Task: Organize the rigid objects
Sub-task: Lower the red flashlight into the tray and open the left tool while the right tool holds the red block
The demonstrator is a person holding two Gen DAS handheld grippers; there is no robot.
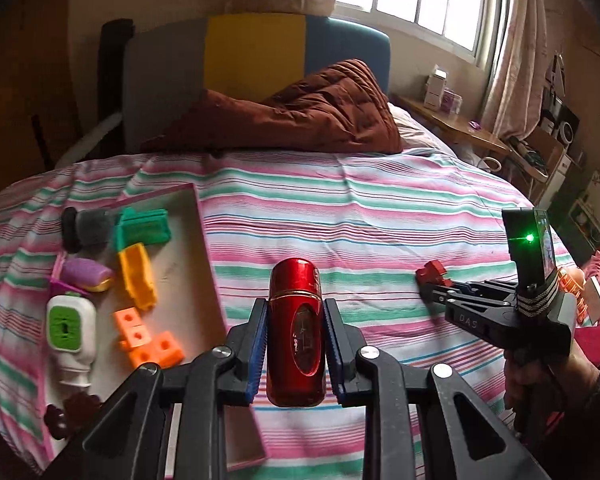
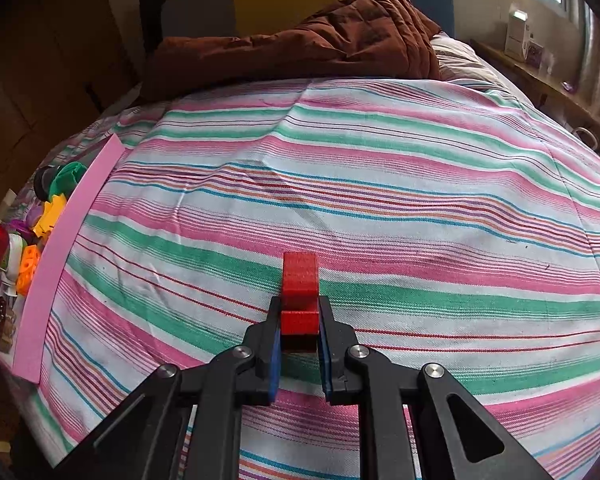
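My left gripper (image 1: 295, 312) is shut on a shiny red metal canister (image 1: 296, 332), held just right of the pink-edged tray (image 1: 188, 248). The tray holds a green block (image 1: 142, 230), a yellow block (image 1: 138, 276), orange cubes (image 1: 148, 340), a purple piece (image 1: 86, 274), a white and green bottle (image 1: 70, 332) and a dark grey piece (image 1: 86, 228). My right gripper (image 2: 299, 312) is shut on a red stepped block (image 2: 299, 292) at the striped bedsheet; it also shows in the left wrist view (image 1: 434, 280). The tray's pink wall (image 2: 60, 248) lies far left in the right wrist view.
A brown quilt (image 1: 300, 108) is heaped at the head of the bed against a grey, yellow and blue headboard (image 1: 252, 52). A wooden side shelf (image 1: 456, 120) with small boxes runs along the right, under the window. Brown flower-shaped pieces (image 1: 72, 412) lie at the tray's near corner.
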